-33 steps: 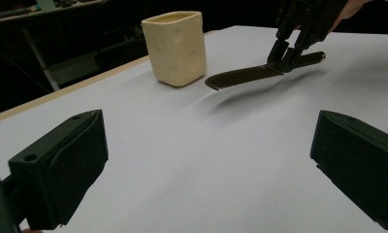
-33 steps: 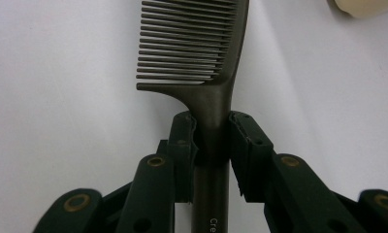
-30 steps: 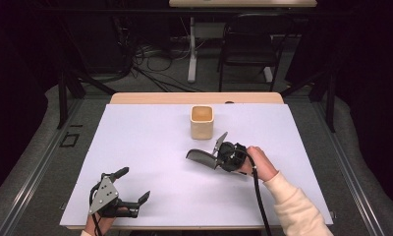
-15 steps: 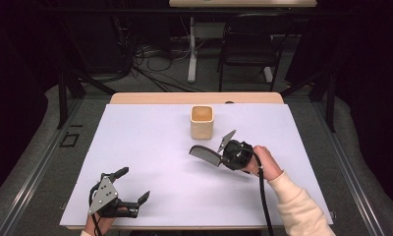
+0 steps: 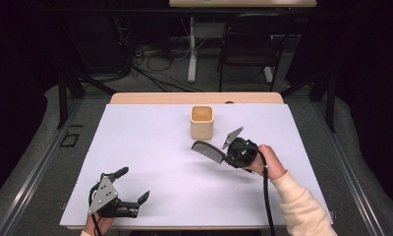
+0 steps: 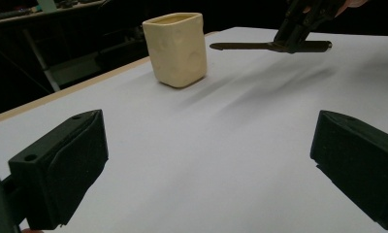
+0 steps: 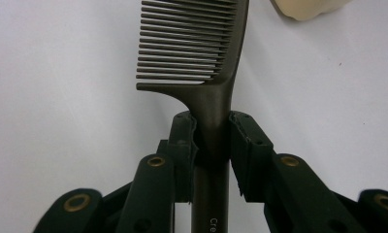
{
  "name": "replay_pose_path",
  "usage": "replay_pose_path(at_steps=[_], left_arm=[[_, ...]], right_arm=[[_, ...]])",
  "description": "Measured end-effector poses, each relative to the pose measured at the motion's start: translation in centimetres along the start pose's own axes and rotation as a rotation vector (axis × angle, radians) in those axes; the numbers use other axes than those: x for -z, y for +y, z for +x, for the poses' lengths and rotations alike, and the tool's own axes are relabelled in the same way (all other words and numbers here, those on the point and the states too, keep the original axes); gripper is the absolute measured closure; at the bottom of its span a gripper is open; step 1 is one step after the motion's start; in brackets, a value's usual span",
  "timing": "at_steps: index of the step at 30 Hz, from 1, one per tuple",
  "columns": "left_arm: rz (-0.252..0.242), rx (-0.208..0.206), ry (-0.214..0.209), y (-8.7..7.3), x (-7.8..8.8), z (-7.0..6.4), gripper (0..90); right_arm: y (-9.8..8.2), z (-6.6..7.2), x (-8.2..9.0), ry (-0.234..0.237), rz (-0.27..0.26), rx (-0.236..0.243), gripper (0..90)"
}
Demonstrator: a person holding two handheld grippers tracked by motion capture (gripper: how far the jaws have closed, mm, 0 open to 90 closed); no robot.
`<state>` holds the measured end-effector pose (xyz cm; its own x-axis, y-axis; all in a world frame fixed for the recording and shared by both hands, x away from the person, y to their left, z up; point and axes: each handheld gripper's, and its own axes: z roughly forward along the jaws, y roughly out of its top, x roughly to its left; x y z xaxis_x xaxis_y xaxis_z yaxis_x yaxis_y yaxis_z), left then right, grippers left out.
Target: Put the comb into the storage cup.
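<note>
A dark comb [image 5: 208, 150] hangs just above the white table sheet [image 5: 150, 147], and my right gripper [image 5: 230, 156] is shut on its handle. In the right gripper view both pads clamp the comb's [image 7: 192, 48] handle at my right gripper [image 7: 213, 145], with the teeth pointing left. A cream square cup [image 5: 202, 122] stands upright just beyond the comb's tip, and its corner shows as the cup [image 7: 308, 7]. My left gripper [image 5: 133, 184] rests open near the front left edge with nothing in it. From the left gripper view [image 6: 206, 165] the cup [image 6: 177, 48] and the held comb [image 6: 240, 46] lie ahead.
The sheet's wooden far edge [image 5: 160, 98] runs behind the cup. A chair [image 5: 248, 44] and floor cables [image 5: 150, 64] lie beyond the table. A cable [image 5: 266, 196] trails from the right gripper along a cream sleeve [image 5: 297, 211].
My right gripper has carried the comb a little to the right and towards the cup. The left gripper has stayed where it was.
</note>
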<state>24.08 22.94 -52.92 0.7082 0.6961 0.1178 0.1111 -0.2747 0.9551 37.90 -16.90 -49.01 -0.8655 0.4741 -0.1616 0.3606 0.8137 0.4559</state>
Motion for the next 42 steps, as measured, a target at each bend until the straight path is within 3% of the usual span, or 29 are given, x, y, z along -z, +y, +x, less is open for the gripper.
replay_pose_path(at_steps=[42], left_arm=[[-0.002,0.002,0.006,0.0,0.0,0.0,0.1]], right_arm=[[-1.4,-2.5,3.7,-0.042,-0.145,-0.114,72.4]])
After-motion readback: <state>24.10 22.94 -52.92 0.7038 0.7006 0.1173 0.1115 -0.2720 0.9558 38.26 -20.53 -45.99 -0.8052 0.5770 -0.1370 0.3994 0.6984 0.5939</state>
